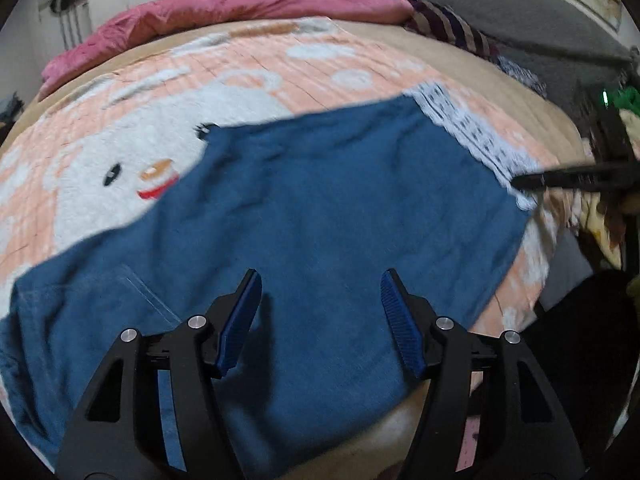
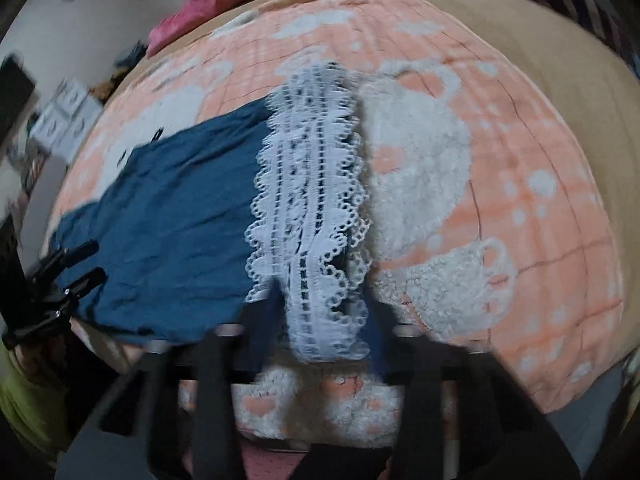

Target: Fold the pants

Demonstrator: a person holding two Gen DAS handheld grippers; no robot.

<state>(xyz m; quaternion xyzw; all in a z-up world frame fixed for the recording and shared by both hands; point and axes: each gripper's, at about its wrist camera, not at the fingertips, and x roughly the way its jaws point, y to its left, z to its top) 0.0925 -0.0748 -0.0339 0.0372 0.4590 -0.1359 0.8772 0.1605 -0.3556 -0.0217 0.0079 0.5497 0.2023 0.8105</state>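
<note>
The blue pants (image 2: 172, 224) lie spread on the pink blanket (image 2: 520, 184), their white lace hem (image 2: 308, 216) running from twelve to six o'clock. The right claw (image 2: 320, 320), blurred, meets the lace. At nine o'clock, the left claw (image 2: 78, 270) touches the pants' edge.

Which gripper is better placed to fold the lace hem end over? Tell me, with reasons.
Right. The right gripper is already at the lace hem of the pants, fingers straddling it. The left gripper hangs open over the plain blue middle.
</note>
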